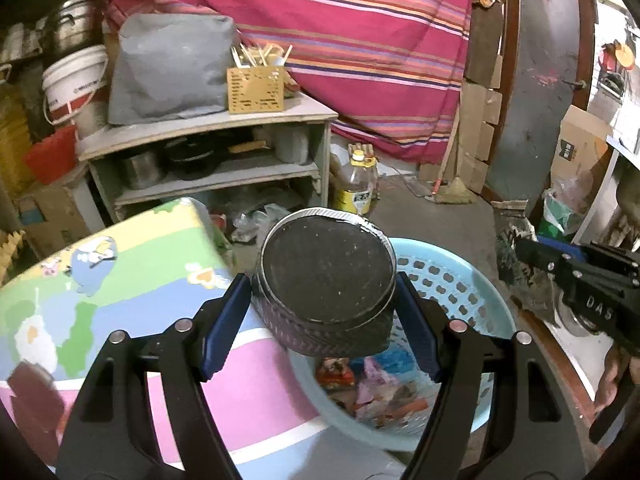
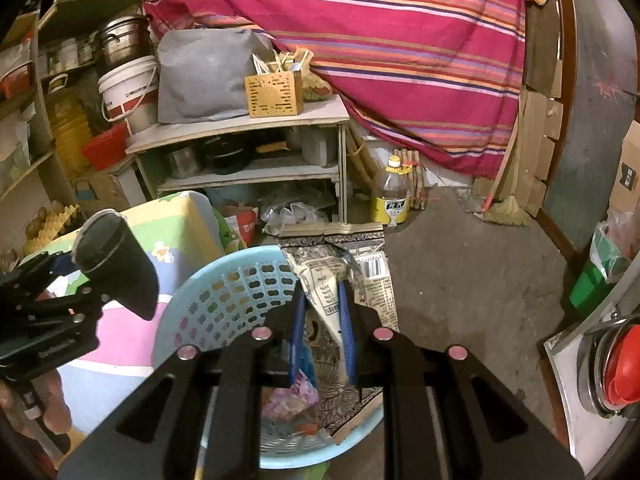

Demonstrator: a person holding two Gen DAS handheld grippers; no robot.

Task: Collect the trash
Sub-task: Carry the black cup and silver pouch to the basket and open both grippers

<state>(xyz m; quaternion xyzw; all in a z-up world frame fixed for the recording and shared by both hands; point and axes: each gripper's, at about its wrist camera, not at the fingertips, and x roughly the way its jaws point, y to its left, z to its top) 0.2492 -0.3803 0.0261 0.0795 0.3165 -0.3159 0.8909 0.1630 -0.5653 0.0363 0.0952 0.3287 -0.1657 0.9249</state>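
While a dark cup (image 1: 326, 280) is gripped bottom-outward between the blue pads (image 1: 224, 320) of the left gripper (image 1: 324, 300), it is held above the near rim of a light-blue perforated basket (image 1: 460, 280). The left jaws are spread wide, closed only to the cup's width, and each pad is pressed against one side of the cup wall. A printed snack bag (image 2: 340, 264) is pinched in the right gripper (image 2: 322, 308), whose jaws are nearly closed on a fold of the bag. The bag is seen hanging over the basket's far rim, its upper edge extending beyond the fingertips. Crumpled wrappers (image 1: 376, 392) are visible in the basket's bottom. A cartoon-patterned surface (image 1: 120, 300) is seen just left of the basket, and a wooden shelf unit (image 2: 248, 148) with an oil bottle (image 2: 390, 192) beside it is seen behind.
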